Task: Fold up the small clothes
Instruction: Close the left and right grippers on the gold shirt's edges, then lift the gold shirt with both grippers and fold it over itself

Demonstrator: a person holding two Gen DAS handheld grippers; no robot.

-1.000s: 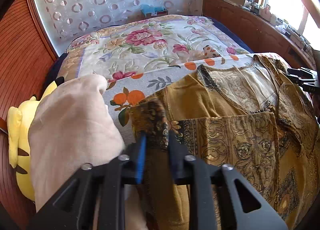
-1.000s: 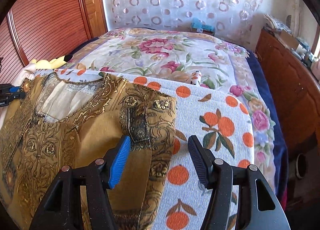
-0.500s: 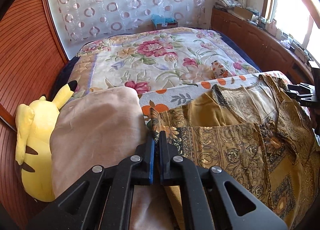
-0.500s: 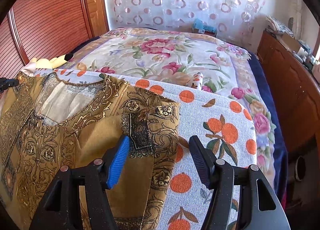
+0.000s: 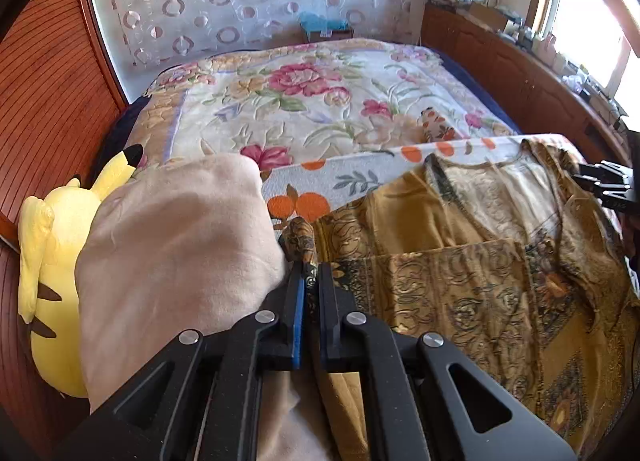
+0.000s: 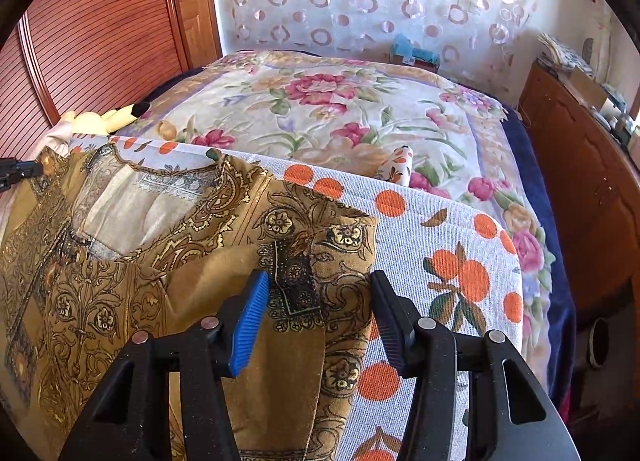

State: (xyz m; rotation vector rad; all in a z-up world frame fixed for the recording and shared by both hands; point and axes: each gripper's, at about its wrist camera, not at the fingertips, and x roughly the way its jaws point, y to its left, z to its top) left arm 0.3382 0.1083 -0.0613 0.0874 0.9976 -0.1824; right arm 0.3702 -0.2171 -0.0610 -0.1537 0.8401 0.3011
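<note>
A mustard-gold patterned top [image 5: 472, 261] lies spread on an orange-print white cloth [image 5: 320, 185] on the bed. It also shows in the right wrist view [image 6: 168, 261]. My left gripper [image 5: 309, 273] is shut on the top's left sleeve edge [image 5: 302, 239], beside a beige cloth [image 5: 176, 261]. My right gripper [image 6: 318, 293] is open, its jaws either side of the top's folded right sleeve [image 6: 320, 245], just above it. The right gripper's tips show at the right edge of the left wrist view [image 5: 608, 185].
A yellow plush toy [image 5: 44, 285] lies at the bed's left edge by a red-brown slatted wardrobe [image 5: 36, 101]. A floral bedspread [image 5: 304, 101] covers the far bed. A wooden cabinet [image 6: 588, 165] runs along the right side.
My left gripper closed on the sleeve edge and pulled back toward the bed's near edge, gathering the fabric. My right gripper stayed open over the right sleeve, barely moving.
</note>
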